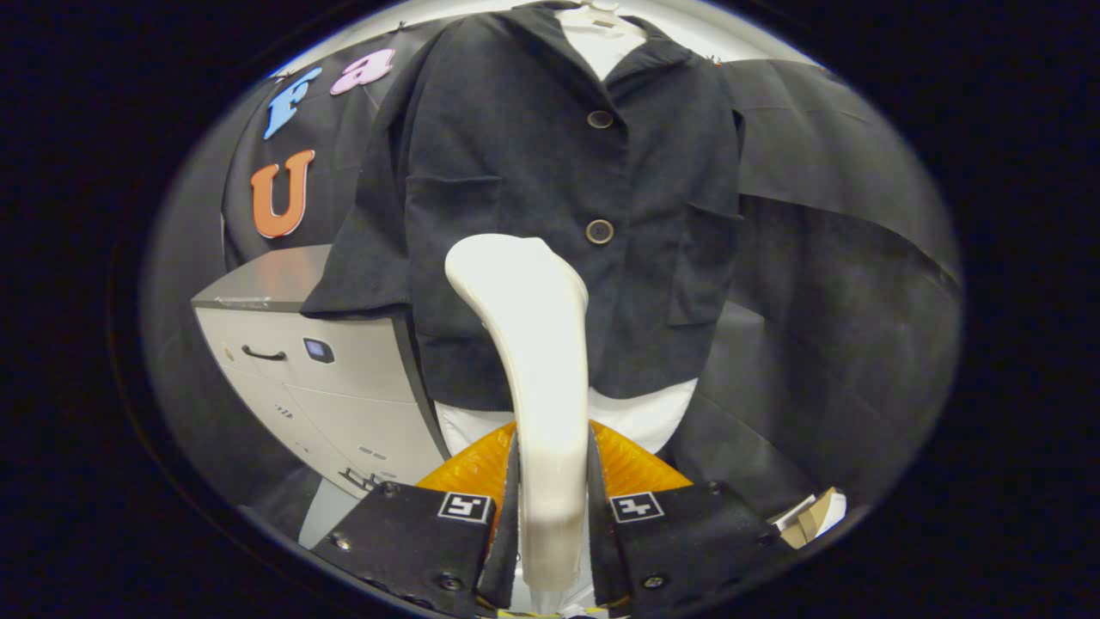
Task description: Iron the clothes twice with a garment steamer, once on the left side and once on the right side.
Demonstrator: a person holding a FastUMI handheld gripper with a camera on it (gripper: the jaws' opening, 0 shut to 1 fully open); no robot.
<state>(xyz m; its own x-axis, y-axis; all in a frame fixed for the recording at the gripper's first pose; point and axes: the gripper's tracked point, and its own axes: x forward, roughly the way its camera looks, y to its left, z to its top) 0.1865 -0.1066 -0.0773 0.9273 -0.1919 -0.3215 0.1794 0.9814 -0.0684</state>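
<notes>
The gripper point(550, 494) is squeezing the white garment steamer point(533, 344) by its handle, one finger on each side, so it is not slipping. The steamer's head is pointing at the dark jacket point(516, 189) (hanging on a hanger, buttons closed), ready for steaming.

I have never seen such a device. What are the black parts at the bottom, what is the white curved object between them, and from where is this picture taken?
The camera sits on a hand-held gripper and looks forward along its two black fingers. They press from both sides on the white handle of a garment steamer, so the steamer is held and its head points ahead. Beyond it hangs a dark buttoned jacket on a hanger, over a white garment. Beside the jacket, on the side of the coloured letters, stands a grey cabinet. An orange object lies just ahead of the fingers; what it is I cannot tell.
</notes>
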